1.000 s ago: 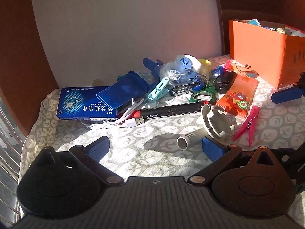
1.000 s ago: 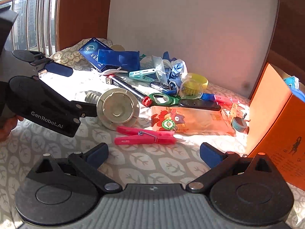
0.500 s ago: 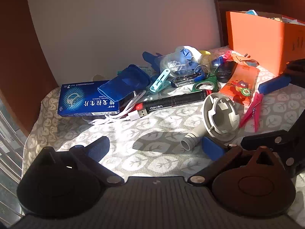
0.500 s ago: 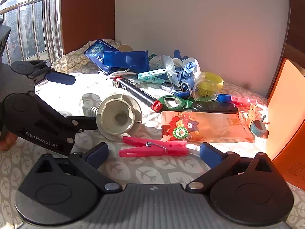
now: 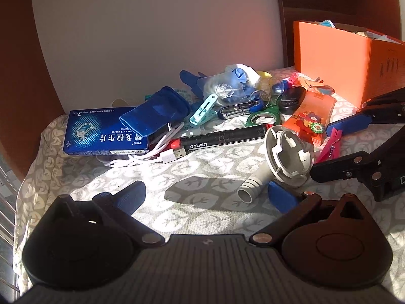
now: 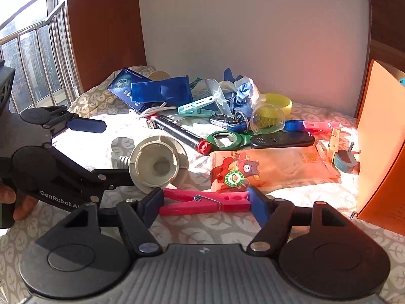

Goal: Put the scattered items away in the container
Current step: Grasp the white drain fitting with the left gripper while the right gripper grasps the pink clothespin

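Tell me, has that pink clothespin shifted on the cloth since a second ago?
No. The pink clothespin still lies just in front of the orange snack packet; only the right gripper came in around it, jaws closing.

We see a grey cloth (image 6: 227,228) patterned with pale leaves, a pink clothespin (image 6: 202,202), an orange box (image 6: 382,152), a grey-white funnel-shaped fitting (image 6: 157,167), a black marker with red ends (image 5: 222,139), a dark blue tablet carton (image 5: 101,136), a mint clip (image 5: 203,111), and an orange snack packet (image 6: 273,167).
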Action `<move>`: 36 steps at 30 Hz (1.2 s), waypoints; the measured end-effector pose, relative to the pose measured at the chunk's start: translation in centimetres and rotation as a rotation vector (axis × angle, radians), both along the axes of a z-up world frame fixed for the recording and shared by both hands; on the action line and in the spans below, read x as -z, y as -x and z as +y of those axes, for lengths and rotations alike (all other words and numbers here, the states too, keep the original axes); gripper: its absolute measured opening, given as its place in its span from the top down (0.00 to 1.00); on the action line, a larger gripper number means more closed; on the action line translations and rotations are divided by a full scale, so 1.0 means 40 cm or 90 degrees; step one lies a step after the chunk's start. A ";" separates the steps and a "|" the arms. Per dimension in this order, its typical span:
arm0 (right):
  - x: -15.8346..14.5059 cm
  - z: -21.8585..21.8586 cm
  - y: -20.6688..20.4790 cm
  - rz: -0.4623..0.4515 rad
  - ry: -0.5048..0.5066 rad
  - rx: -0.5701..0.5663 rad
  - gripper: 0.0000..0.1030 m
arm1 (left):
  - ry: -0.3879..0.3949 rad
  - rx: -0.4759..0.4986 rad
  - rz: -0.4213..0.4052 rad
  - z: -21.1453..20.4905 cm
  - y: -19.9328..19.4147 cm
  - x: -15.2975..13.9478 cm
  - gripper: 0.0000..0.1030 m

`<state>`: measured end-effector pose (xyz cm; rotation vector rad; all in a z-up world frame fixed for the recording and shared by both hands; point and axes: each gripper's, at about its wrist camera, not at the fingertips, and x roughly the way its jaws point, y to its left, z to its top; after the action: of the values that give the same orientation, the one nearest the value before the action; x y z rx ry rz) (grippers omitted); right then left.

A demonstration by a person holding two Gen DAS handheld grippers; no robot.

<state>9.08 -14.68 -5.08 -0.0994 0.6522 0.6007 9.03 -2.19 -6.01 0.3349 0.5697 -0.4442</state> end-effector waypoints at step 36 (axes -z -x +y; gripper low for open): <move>0.000 -0.146 0.029 -0.019 -0.013 0.115 0.31 | 0.029 0.029 0.028 -0.122 -0.014 -0.010 0.60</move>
<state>7.90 -20.52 -5.09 -0.0291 0.6191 0.4304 9.59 -7.05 -5.62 0.2957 0.5954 -0.5090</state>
